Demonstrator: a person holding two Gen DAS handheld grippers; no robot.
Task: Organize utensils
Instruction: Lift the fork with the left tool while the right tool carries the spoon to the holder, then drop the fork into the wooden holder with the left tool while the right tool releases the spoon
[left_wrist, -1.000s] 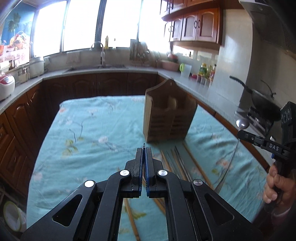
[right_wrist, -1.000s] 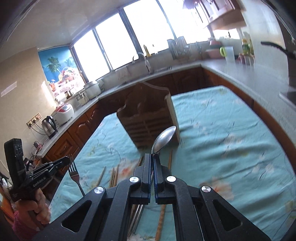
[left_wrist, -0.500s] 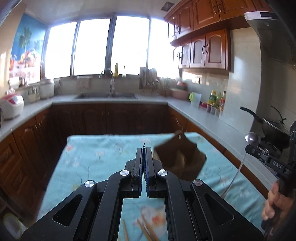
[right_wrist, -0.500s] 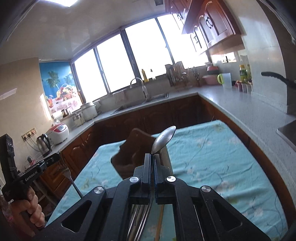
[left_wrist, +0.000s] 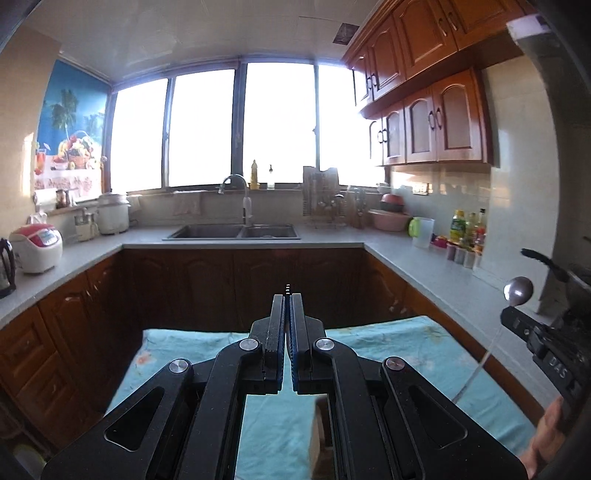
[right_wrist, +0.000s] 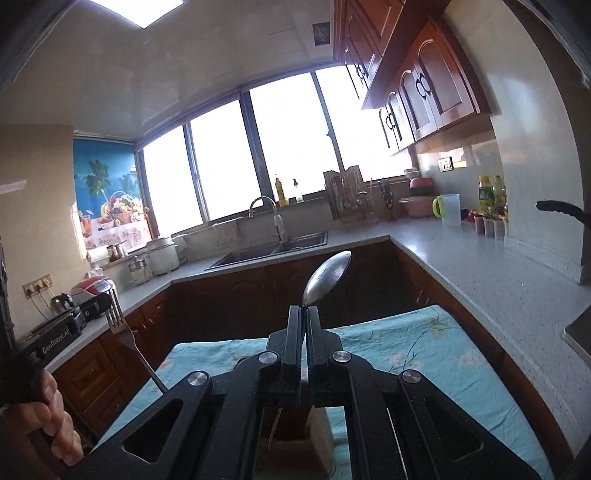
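— What was the right gripper (right_wrist: 304, 314) doing?

— It was clamped on a spoon (right_wrist: 327, 275). The bowl stuck up past the fingertips, tilted toward the right, with the handle running down between the closed fingers. In the left camera the same spoon (left_wrist: 518, 291) showed at the far right, bowl up, handle slanting down over the table.

— And the left gripper (left_wrist: 287, 302)?

— Its fingers were pressed together on a fork (right_wrist: 117, 314). From its own camera only a thin tip (left_wrist: 287, 286) poked out above the fingertips; the right camera showed the fork's tines pointing up and its handle slanting down toward the cloth.

— Where was the holder?

— A wooden holder (right_wrist: 317, 424) sat on the turquoise flowered tablecloth (right_wrist: 424, 354), just below and behind the right gripper — mostly hidden by it. Both grippers were held above the table, well apart, facing the sink (left_wrist: 232, 232) and the bright windows (left_wrist: 273, 122).
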